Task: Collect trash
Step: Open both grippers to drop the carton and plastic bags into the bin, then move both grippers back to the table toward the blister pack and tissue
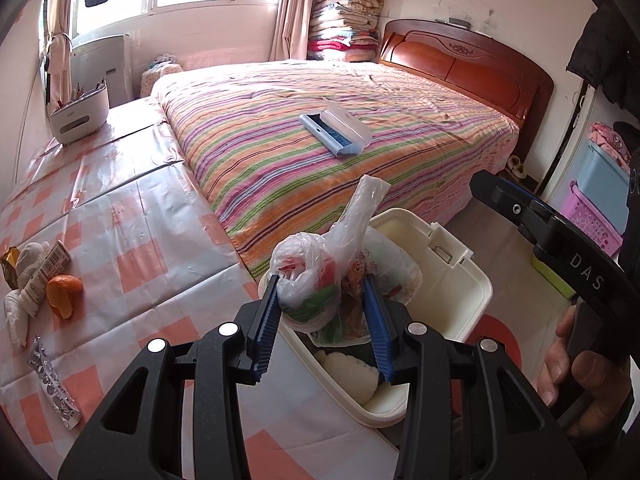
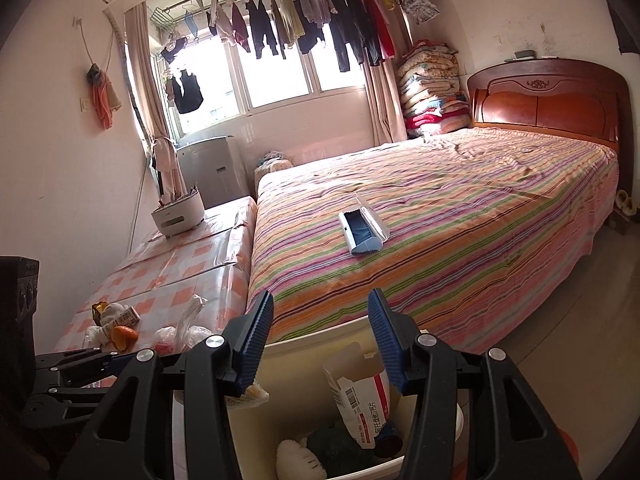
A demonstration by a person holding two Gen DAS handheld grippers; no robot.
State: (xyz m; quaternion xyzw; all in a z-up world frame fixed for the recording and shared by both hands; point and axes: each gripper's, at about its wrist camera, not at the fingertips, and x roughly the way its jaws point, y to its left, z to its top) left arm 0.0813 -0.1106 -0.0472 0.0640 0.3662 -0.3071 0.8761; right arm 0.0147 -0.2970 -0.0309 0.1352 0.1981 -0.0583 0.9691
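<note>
I count two grippers [image 1: 320,312] [image 2: 320,344], one bin [image 1: 476,280], one plastic bag [image 1: 320,276], one orange peel [image 1: 64,290], one foil wrapper [image 1: 52,384] and one carton [image 2: 360,404].

A low surface beside the bed is covered with a glossy checked tablecloth [image 1: 132,216] in orange, white and grey. At its near left end lie an orange peel [image 1: 64,289], a small carton with a barcode [image 1: 46,274], a crumpled white cloth or tissue [image 1: 22,276], a gold wrapper [image 1: 10,258] and a flat silver foil wrapper [image 1: 52,384]. At the far end, near the wall, stands a white holder with pens [image 1: 80,112]. The bed [image 1: 420,128] touches this surface along one side and has a striped cover and a dark wooden headboard [image 1: 472,64]. On the cover lies a white and blue brush-like tool [image 1: 336,130], alone, well apart from the headboard
</note>
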